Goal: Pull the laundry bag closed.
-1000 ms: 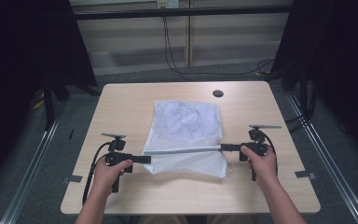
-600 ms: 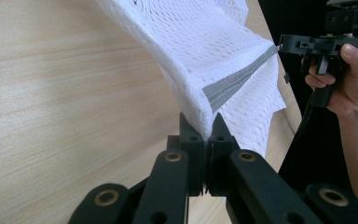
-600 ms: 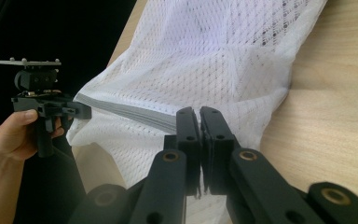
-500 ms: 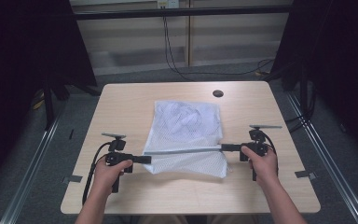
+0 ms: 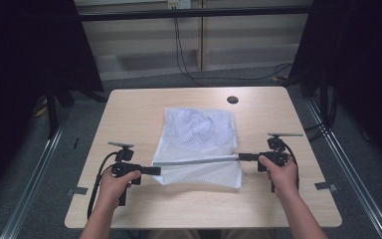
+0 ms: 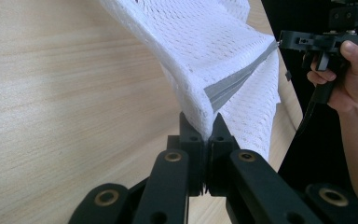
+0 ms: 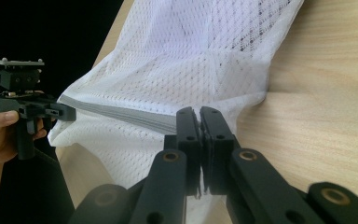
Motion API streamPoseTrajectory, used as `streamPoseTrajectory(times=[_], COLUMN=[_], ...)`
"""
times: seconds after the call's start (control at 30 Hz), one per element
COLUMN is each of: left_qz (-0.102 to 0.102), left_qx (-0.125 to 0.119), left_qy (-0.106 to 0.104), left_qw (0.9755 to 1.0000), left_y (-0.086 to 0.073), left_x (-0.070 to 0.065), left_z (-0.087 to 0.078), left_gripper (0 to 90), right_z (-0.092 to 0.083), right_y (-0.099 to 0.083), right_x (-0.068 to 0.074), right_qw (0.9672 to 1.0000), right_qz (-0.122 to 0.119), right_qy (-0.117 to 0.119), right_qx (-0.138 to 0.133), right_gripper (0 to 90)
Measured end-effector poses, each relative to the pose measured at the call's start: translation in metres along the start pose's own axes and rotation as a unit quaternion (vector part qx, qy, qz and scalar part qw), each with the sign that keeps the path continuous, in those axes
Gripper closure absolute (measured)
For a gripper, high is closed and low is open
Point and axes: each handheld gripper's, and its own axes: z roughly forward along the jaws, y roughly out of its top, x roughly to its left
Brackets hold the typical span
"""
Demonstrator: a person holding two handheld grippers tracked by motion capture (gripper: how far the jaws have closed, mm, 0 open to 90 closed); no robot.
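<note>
A white mesh cloth (image 5: 199, 134) with a grey band (image 5: 196, 161) lies on the wooden table (image 5: 129, 114). Its near part is lifted and stretched between the two grippers. My left gripper (image 5: 158, 170) is shut on the cloth's left end of the band; in the left gripper view the jaws pinch the mesh (image 6: 200, 84) at the left gripper (image 6: 204, 126). My right gripper (image 5: 239, 157) is shut on the right end; the right gripper view shows the right gripper (image 7: 199, 114) clamped on the cloth (image 7: 186, 60) at its grey band (image 7: 121, 114).
A small black round hole (image 5: 232, 99) sits at the table's far right. Cables (image 5: 184, 55) hang behind the table, and dark curtains flank both sides. Bare wood lies left and right of the cloth.
</note>
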Motion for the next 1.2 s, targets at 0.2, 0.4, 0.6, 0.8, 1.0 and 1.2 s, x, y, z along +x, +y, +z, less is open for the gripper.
streamPoseTrajectory(times=[0.2, 0.4, 0.6, 0.8, 1.0, 1.2], left_qz=[0.004, 0.017, 0.038, 0.09, 0.128, 0.151], left_qx=[-0.003, -0.008, -0.03, -0.056, -0.095, -0.105], left_qy=[0.003, 0.002, 0.02, 0.066, 0.127, 0.162], left_qw=[1.0, 0.9998, 0.9986, 0.9922, 0.979, 0.9696], left_y=[-0.0003, 0.0, 0.0023, 0.0062, 0.008, 0.009], left_x=[-0.0012, -0.0055, -0.007, -0.0087, -0.0077, -0.0064], left_z=[0.0009, 0.002, 0.0031, 0.0019, -0.0031, -0.0051], left_gripper=[88.3, 80.6, 44.5, 19.6, 9.9, 8.7], right_z=[-0.0004, 0.0012, 0.0001, 0.0022, 0.0031, 0.0041], right_y=[0.0003, -0.0003, -0.0003, 0.001, 0.0029, 0.0038], right_x=[0.0005, 0.0009, 0.0018, 0.007, 0.0101, 0.0076], right_qw=[1.0, 0.9999, 0.9993, 0.9972, 0.9947, 0.9924], right_qz=[0.0, -0.011, -0.022, -0.043, -0.061, -0.074], right_qy=[-0.002, -0.009, -0.027, -0.054, -0.068, -0.082], right_qx=[0.001, -0.001, -0.016, -0.026, -0.046, -0.053], right_gripper=[86.8, 86.5, 76.1, 58.5, 40.8, 29.6])
